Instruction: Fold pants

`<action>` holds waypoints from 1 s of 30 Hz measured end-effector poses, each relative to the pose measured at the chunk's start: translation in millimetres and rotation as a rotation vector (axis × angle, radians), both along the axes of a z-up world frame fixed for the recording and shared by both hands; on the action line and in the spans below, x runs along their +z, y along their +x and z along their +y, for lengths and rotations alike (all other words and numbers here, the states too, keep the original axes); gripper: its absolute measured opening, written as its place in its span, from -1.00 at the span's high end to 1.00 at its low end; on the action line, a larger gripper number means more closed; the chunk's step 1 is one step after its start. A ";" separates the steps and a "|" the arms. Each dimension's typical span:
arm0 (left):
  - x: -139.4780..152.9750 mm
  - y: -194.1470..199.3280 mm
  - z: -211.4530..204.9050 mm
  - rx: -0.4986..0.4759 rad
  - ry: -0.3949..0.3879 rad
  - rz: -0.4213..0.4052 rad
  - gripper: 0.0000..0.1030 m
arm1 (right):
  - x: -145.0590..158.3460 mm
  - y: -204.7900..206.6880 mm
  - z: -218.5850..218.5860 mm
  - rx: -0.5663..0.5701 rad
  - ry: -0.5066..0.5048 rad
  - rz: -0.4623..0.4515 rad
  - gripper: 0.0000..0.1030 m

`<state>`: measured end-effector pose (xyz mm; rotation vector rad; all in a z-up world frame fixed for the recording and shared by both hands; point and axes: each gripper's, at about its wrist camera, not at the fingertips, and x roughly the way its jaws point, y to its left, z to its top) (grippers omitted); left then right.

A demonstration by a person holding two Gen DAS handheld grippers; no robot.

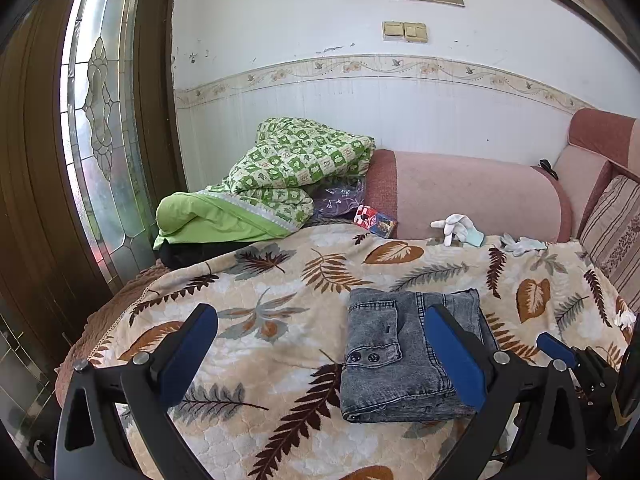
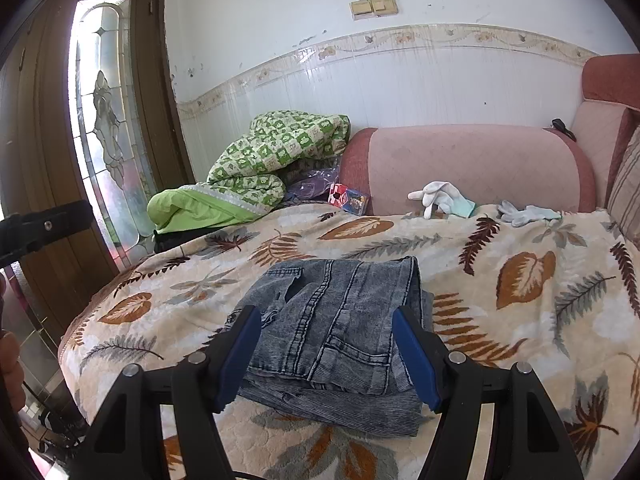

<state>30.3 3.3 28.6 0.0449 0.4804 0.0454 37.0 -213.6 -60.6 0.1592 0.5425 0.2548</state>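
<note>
On the leaf-print blanket (image 2: pixel 520 240) covering the sofa, the grey denim pants (image 2: pixel 336 320) lie folded into a compact stack. My right gripper (image 2: pixel 332 356) hangs just above their near edge, blue pads spread wide and clear of the cloth. My left gripper (image 1: pixel 320 356) sits beside the stack, jaws wide apart and empty. A green quilt (image 1: pixel 276 176) is heaped by the door.
</note>
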 end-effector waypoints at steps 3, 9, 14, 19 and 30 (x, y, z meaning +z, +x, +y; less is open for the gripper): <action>-1.4 1.2 0.6 -0.005 -0.001 0.005 -1.00 | -2.0 1.2 0.7 0.000 -0.002 0.006 -0.39; -5.9 4.4 3.6 -0.001 -0.007 0.013 -0.99 | -3.8 1.9 3.5 0.003 -0.008 0.008 -0.39; -9.3 7.0 5.3 0.002 -0.011 0.023 -0.99 | -6.0 4.0 4.5 0.004 -0.008 0.016 -0.39; -11.8 9.2 7.2 0.006 -0.018 0.033 -0.99 | -7.9 5.7 6.0 0.009 -0.013 0.022 -0.39; -14.7 10.9 8.9 0.006 -0.023 0.040 -0.99 | -10.7 8.2 8.0 0.014 -0.015 0.034 -0.39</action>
